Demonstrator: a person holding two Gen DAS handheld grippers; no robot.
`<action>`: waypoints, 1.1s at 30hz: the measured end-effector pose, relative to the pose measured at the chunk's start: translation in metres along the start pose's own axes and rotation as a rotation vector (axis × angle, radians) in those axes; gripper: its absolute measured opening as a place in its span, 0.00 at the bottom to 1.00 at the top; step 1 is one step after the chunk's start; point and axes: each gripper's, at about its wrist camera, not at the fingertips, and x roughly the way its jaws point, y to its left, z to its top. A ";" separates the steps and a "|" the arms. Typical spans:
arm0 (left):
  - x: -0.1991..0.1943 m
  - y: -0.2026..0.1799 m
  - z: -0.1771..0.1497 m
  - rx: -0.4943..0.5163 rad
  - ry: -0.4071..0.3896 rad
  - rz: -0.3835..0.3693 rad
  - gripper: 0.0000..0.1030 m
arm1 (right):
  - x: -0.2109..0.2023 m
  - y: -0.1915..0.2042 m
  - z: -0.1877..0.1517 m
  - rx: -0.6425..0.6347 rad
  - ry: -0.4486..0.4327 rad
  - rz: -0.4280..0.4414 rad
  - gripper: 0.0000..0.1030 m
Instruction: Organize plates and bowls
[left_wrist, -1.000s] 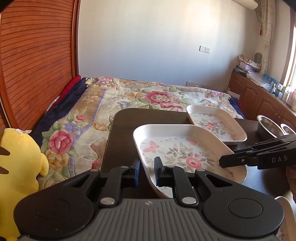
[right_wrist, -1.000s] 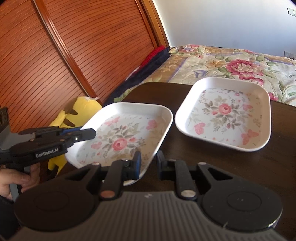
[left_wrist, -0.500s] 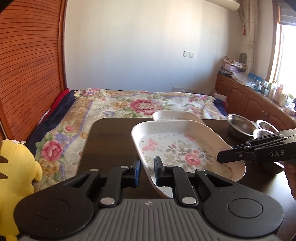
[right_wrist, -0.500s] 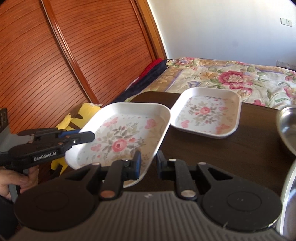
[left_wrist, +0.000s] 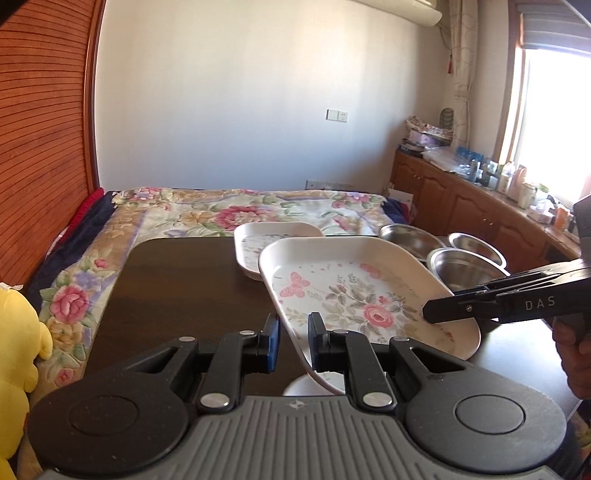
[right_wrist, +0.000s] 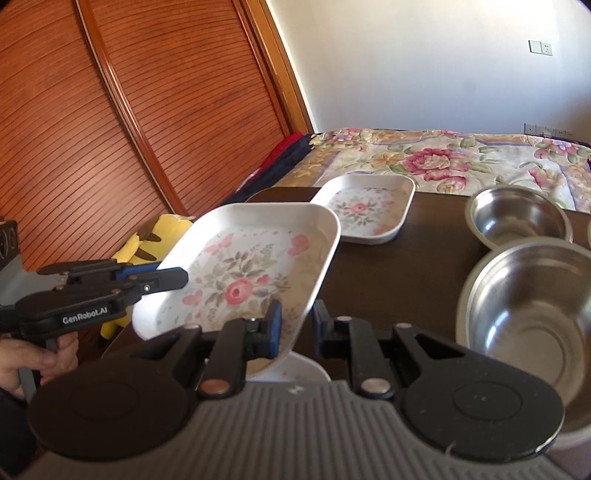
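Observation:
Both grippers hold one white floral plate (left_wrist: 354, 291) (right_wrist: 243, 273) above the dark table (left_wrist: 184, 288). My left gripper (left_wrist: 291, 339) is shut on its near-left rim; it also shows in the right wrist view (right_wrist: 177, 278). My right gripper (right_wrist: 297, 328) is shut on the plate's opposite rim, seen in the left wrist view (left_wrist: 430, 314). A second floral plate (left_wrist: 255, 243) (right_wrist: 369, 210) lies on the table beyond. Three steel bowls stand to the right, the nearest one (right_wrist: 524, 314) (left_wrist: 465, 267) large. Another white plate (right_wrist: 303, 369) lies under the held one.
A bed with a floral cover (left_wrist: 236, 210) lies past the table. A yellow plush toy (left_wrist: 18, 339) sits at the left by the wooden sliding door (right_wrist: 110, 129). A cluttered wooden cabinet (left_wrist: 472, 199) runs along the right wall.
Both grippers have lifted the floral plate higher and pulled it back toward me. The second plate now looks farther away and the steel bowls have come into view.

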 end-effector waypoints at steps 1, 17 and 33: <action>-0.003 -0.002 -0.003 0.003 -0.002 -0.002 0.16 | -0.003 -0.001 -0.003 0.005 -0.003 0.006 0.19; -0.021 -0.014 -0.032 -0.004 0.017 -0.013 0.16 | -0.020 0.003 -0.043 0.015 -0.011 0.051 0.19; -0.008 -0.014 -0.057 -0.037 0.077 -0.043 0.16 | -0.015 -0.002 -0.069 0.051 0.019 0.029 0.19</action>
